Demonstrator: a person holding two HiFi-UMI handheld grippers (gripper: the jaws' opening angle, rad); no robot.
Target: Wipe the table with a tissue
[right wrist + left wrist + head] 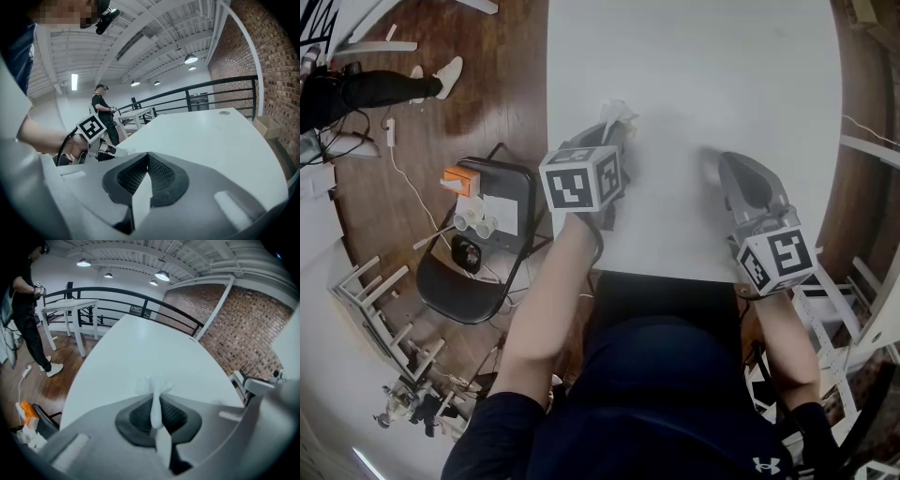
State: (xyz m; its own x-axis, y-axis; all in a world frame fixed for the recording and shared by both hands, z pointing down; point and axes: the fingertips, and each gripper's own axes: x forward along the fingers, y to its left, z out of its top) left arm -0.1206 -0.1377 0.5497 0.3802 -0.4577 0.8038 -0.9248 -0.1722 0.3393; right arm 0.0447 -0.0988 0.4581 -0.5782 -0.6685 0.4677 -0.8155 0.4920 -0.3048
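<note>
chair (455,292) w/ clutter (475,219) beside table (722,84)

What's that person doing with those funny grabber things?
A person holds a gripper in each hand over a white table. The left gripper is pinching a tissue near the table's left edge, probably to wipe with. The right gripper is shut with nothing in it, near the table's front edge.

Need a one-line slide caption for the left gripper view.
Left hand-held gripper shut on a white tissue, white table stretching ahead.
</note>
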